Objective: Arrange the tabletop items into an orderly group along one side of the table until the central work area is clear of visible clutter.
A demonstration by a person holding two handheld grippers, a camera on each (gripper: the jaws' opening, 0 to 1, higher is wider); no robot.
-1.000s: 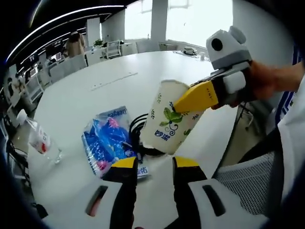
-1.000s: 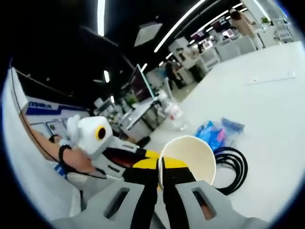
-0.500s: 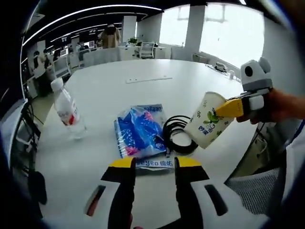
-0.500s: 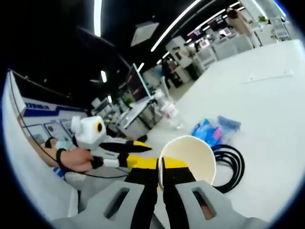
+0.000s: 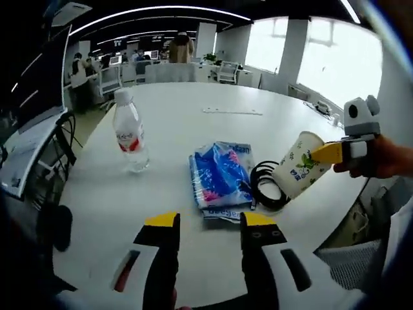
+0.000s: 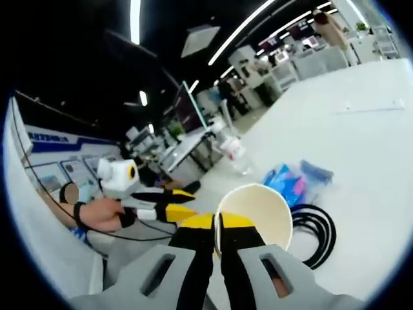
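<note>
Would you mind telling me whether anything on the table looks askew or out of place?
The paper cup is tilted in the air, pinched at its rim by the right gripper, above the black cable coil. Nothing spilled.

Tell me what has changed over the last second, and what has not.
The left gripper, jaws open and empty, has drawn back from the white paper cup with green leaf print, so its view now takes in more of the white table. The right gripper stays shut on the cup's rim. The clear plastic water bottle, blue plastic packet and black coiled cable lie as before.
</note>
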